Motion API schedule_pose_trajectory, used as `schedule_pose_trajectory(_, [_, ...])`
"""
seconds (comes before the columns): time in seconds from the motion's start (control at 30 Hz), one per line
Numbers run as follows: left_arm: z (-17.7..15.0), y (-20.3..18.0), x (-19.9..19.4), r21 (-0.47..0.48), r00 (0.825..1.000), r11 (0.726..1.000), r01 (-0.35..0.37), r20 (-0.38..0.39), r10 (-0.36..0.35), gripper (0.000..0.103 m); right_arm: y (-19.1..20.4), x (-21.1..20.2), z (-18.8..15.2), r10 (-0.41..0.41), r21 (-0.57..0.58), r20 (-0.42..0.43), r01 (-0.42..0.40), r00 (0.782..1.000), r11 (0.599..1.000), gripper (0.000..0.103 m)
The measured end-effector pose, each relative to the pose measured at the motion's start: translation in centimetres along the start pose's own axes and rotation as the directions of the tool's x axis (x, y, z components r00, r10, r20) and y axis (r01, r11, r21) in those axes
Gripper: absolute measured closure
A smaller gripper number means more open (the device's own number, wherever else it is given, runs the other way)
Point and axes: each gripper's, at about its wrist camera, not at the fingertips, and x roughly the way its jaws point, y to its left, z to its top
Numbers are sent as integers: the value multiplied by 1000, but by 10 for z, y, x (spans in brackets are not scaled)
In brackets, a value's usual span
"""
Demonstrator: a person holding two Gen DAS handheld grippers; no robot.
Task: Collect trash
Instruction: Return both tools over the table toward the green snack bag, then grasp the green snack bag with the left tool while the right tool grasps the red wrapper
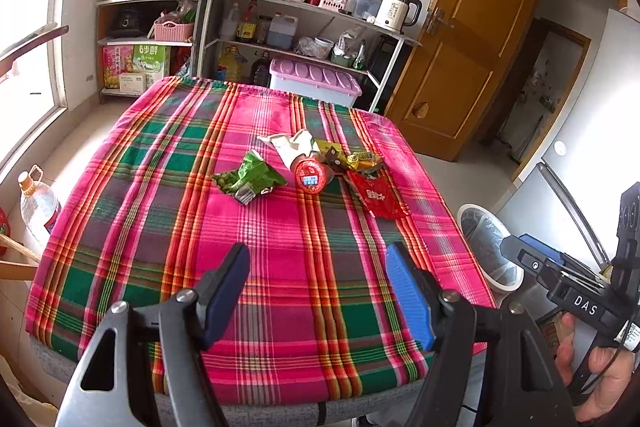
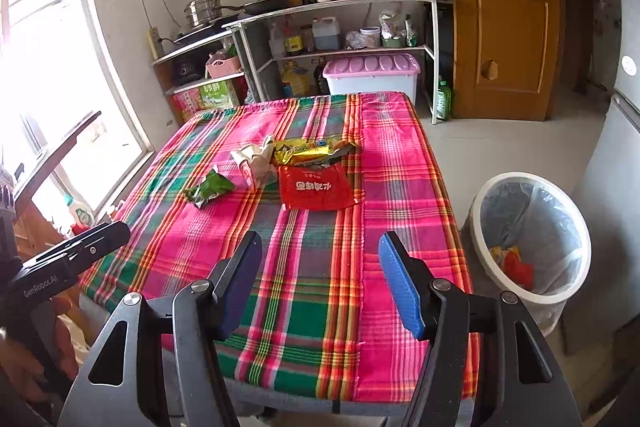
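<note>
Still uncollected: wrappers (image 2: 308,175) on tablecloth (image 2: 400,155).

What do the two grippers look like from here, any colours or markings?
Both are black frames with blue ribbed pads and silver pivot bolts. The right gripper body reads "DAS"; the left gripper body reads "GenRobot.AI". A thin black cable runs beside the right one.

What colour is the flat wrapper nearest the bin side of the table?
Red, with white lettering. The red wrapper shows best in the right wrist view.
</note>
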Motion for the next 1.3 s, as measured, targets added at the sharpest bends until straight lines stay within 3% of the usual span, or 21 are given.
schedule_pose_trajectory(0.43, [25, 36, 65, 17, 997, 999, -32, -65, 33, 29, 18, 79, 15, 13, -80, -94, -20, 996, 997, 41])
schedule_pose_trajectory(0.63, [48, 55, 105, 20, 992, 995, -100, -82, 101, 29, 20, 117, 28, 15, -101, -122, -27, 992, 995, 41])
schedule_pose_trajectory(1.13, [67, 56, 168, 99, 979, 986, -132, -140, 145, 29, 23, 192, 41, -23, -119, -191, 0, 981, 993, 42])
schedule_pose_trajectory(1.3, [60, 59, 179, 109, 970, 984, -144, -180, 162, 33, 21, 208, 42, -37, -123, -224, 10, 974, 992, 51])
